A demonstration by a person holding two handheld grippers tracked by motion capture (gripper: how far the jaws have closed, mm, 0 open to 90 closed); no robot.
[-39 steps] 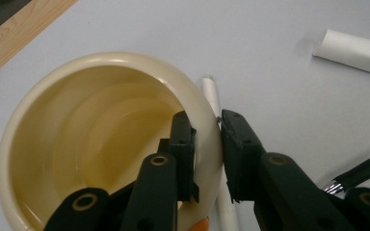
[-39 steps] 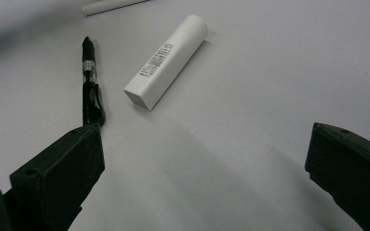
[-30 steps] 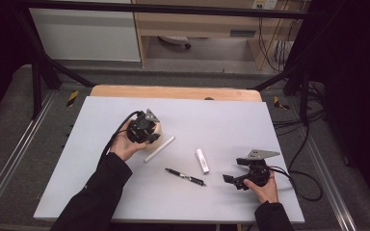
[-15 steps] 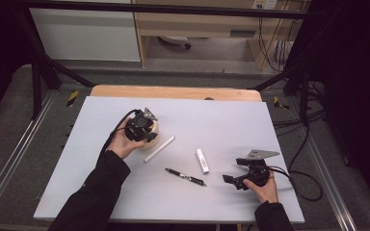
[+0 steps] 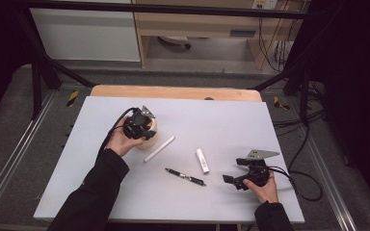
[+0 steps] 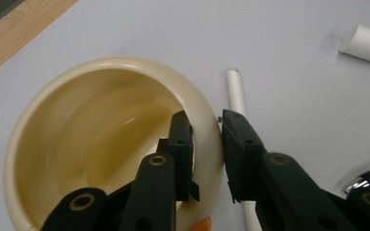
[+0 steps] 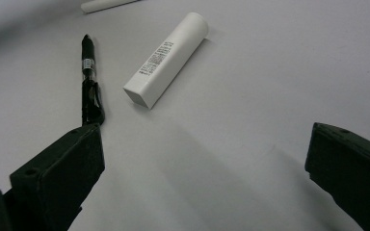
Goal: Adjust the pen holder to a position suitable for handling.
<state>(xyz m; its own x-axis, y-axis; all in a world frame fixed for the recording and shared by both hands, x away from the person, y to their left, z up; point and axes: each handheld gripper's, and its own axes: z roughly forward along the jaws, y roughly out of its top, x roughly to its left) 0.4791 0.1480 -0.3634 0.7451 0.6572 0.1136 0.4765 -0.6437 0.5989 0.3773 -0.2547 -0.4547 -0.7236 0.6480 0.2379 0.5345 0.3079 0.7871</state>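
1. Left gripper is clamped on the cream cup's rim, barely shifted since a second ago, so the cup's secured.
2. Right gripper sits released, right of the black pen.

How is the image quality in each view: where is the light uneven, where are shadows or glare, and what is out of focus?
High view: the table is evenly lit, the surroundings dark. Left gripper view: soft glare on the cream cup rim; the tongs up close look slightly soft. Right gripper view: the white tube is sharp with readable print lines, a broad shadow falls between the blurred open tongs, and the black pen is sharp.
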